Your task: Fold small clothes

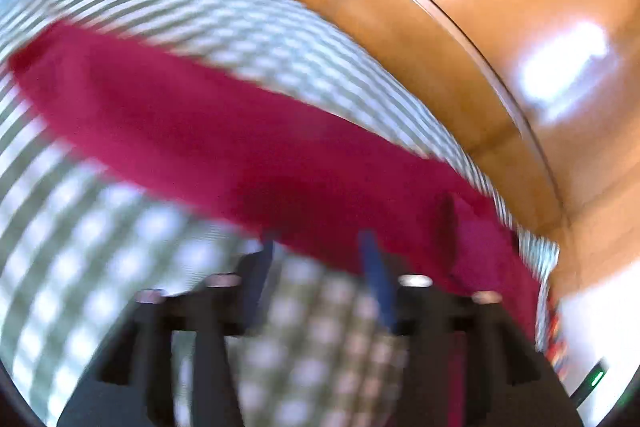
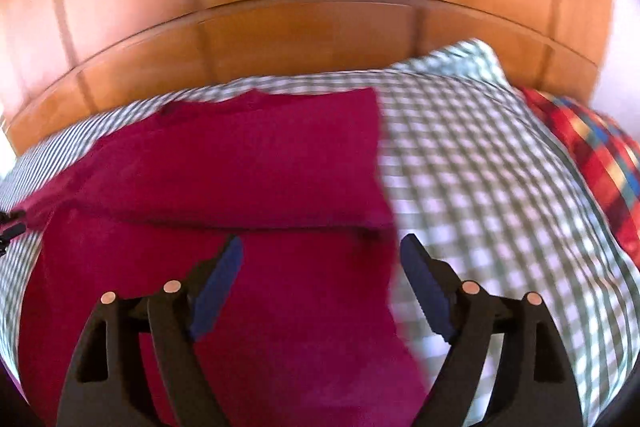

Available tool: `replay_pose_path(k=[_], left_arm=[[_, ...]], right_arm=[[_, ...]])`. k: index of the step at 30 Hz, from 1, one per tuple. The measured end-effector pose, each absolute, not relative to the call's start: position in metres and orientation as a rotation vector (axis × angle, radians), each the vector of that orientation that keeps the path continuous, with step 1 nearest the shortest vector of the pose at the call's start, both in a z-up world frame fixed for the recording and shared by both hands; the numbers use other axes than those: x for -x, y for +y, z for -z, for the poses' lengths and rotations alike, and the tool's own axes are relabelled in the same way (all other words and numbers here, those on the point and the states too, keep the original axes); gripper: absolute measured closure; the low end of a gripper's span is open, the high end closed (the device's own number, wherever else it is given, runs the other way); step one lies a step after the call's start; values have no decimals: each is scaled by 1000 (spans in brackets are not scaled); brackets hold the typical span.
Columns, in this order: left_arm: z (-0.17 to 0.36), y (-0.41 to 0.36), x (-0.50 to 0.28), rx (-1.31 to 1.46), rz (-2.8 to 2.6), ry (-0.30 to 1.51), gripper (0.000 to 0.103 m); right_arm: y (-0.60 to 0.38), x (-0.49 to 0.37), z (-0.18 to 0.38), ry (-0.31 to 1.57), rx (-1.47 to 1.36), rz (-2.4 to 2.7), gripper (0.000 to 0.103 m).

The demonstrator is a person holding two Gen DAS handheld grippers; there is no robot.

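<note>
A magenta garment (image 2: 248, 187) lies on the checked bedspread (image 2: 480, 187), with one part folded over so an edge runs across it. My right gripper (image 2: 322, 247) is open and empty, its blue pads (image 2: 224, 267) just above the garment's near half. In the left wrist view the same garment (image 1: 240, 147) stretches across the frame. My left gripper (image 1: 320, 239) is open, its blue fingertips (image 1: 374, 267) at the garment's near edge; the view is blurred.
A wooden headboard (image 2: 320, 27) rises behind the bed and also shows in the left wrist view (image 1: 480, 67). A red plaid cloth (image 2: 592, 155) lies at the bed's right side. The checked bedspread (image 1: 100, 247) spreads around the garment.
</note>
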State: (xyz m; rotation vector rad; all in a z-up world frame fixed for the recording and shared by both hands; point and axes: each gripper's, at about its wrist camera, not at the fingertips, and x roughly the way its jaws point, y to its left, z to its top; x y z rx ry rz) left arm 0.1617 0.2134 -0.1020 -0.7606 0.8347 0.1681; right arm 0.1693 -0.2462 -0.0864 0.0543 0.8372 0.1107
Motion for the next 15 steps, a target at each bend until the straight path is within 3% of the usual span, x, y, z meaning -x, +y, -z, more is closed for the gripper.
replay_pose_path(k=[5, 9, 15], left_arm=[[104, 291, -109, 906, -315, 742, 52], [109, 346, -82, 1031, -404, 694, 52], [114, 393, -78, 1130, -480, 624, 52]], right_arm=[[-203, -167, 116, 878, 64, -150, 21], [-205, -175, 129, 931, 47, -136, 8], [-215, -174, 134, 954, -11, -153, 5]])
